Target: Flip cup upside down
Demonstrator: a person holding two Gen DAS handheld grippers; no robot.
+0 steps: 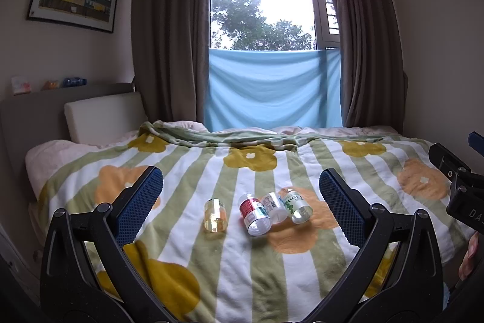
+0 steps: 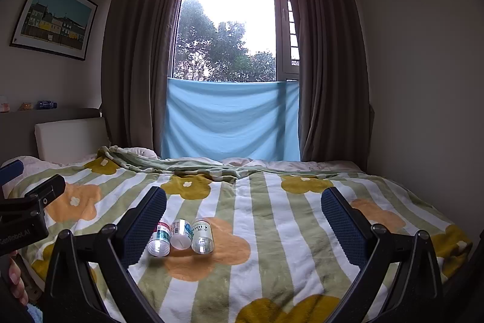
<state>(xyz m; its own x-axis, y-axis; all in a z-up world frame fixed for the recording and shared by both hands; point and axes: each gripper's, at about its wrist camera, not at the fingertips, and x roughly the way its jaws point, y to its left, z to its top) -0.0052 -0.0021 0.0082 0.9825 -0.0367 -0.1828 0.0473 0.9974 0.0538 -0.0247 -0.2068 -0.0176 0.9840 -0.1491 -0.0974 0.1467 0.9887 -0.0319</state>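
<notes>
The bed (image 1: 302, 268) with its striped, flowered blanket (image 1: 193, 171) carries everything, and the landmark is the orange flower print (image 1: 290, 235) near the bed's front middle. At that print's far edge lie three small clear cups on their sides in a tight row, touching: a red-labelled cup (image 1: 253, 213), a white-labelled cup (image 1: 274, 206) and a green-labelled cup (image 1: 296, 206). Their long axes run roughly toward the cameras, one end of each facing front. Left of the print, just apart from the row, stands a yellowish cup (image 1: 215, 215); whether its mouth is up or down I cannot tell.

The left claw (image 1: 240, 208) is spread wide and empty, held above the near part of the bed, and the cups sit almost centred between its pads. The right claw (image 2: 243, 224) is likewise wide open and empty, with the row off toward its left finger. So the left claw looks nearer and better lined up.

Soft blanket lies open around the cups, and the bed's edges are well away.
</notes>
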